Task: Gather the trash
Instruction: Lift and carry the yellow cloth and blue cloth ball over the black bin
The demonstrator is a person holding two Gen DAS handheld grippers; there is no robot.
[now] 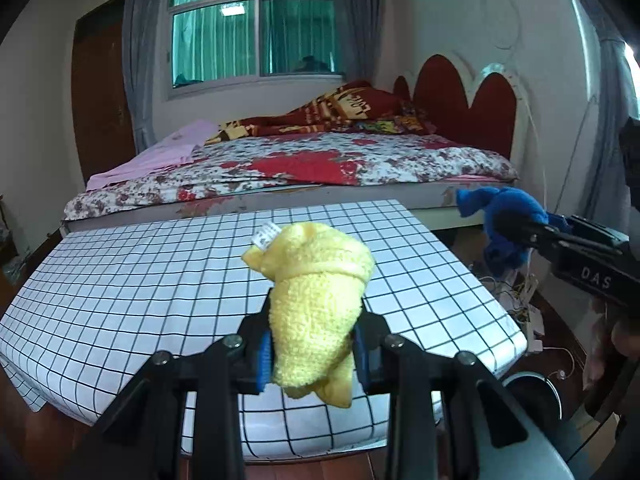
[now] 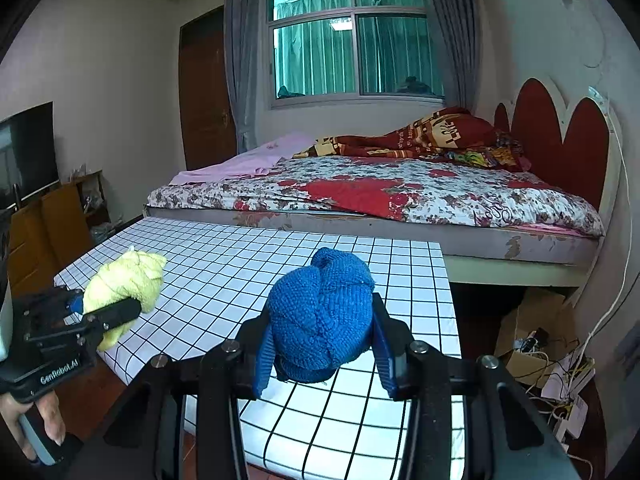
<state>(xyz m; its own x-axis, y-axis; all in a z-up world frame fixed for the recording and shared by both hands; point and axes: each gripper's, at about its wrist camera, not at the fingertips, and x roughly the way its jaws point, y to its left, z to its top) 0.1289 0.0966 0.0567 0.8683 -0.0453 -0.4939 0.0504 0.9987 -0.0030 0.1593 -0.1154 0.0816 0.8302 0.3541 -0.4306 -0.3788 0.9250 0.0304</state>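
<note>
Bare grid-patterned table [image 2: 224,264] beside bed [image 2: 400,200]

The yellow towel [image 1: 316,304] is a fuzzy terry cloth bunched into a lumpy cone, a small white label sticking up at its 11 o'clock edge. It is off the tabletop [image 1: 160,280], clamped between two blue-padded fingers [image 1: 264,356], its wide rolled end pointing toward 12 o'clock and a loose corner hanging at 6 o'clock. In the right wrist view it sits at 9 o'clock, above the tabletop's left edge. The blue towel [image 2: 320,316] is a knitted-looking cloth wadded into a rounded ball with overlapping folds, likewise raised and squeezed at its sides; in the left wrist view it appears at 3 o'clock, beyond the tabletop's right edge.
</note>
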